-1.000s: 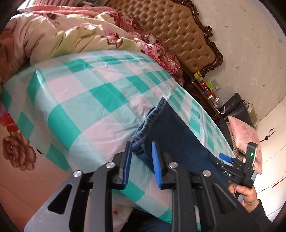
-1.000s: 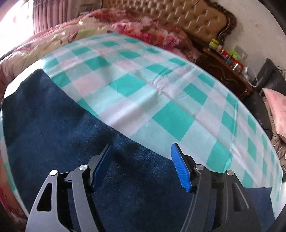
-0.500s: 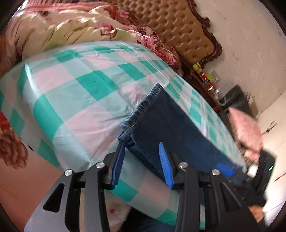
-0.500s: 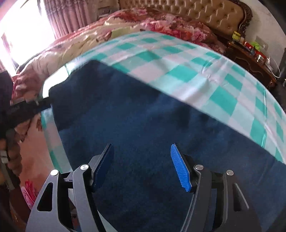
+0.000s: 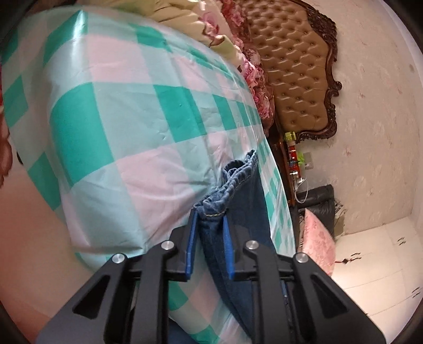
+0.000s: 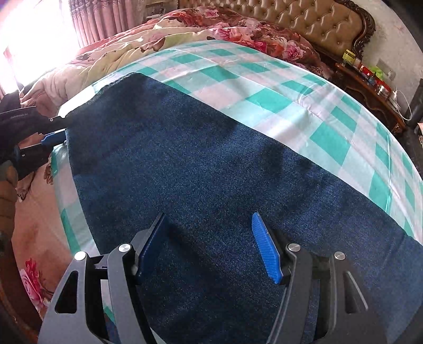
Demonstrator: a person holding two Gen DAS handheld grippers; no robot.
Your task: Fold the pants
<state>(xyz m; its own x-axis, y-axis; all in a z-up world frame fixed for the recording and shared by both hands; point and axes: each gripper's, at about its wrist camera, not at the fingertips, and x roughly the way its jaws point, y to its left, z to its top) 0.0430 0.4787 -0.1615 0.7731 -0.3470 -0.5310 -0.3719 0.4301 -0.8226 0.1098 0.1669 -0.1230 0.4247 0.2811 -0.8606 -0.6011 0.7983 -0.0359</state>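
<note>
Dark blue denim pants [image 6: 211, 145] lie flat across the teal-and-pink checked bed cover [image 6: 290, 92]. In the left wrist view one stitched corner of the pants [image 5: 246, 211] is bunched between the blue pads [image 5: 191, 238] of my left gripper [image 5: 209, 215]. Its jaws are closing and the cloth fills the gap between them. The right wrist view shows that same left gripper [image 6: 53, 129] at the pants' far left corner. My right gripper [image 6: 208, 215] hangs open just above the middle of the pants, with nothing pinched between its fingers.
A floral quilt [image 6: 185, 23] is heaped at the back of the bed below a tufted brown headboard [image 5: 298, 79]. A cluttered nightstand [image 6: 370, 79] stands beside the bed, with a pink cushion [image 5: 317, 238] and a black seat [image 5: 317, 198] further along the wall.
My left gripper rolled, sank onto the pants' corner and narrowed around it. My right gripper slid left over the pants, then held still, staying open.
</note>
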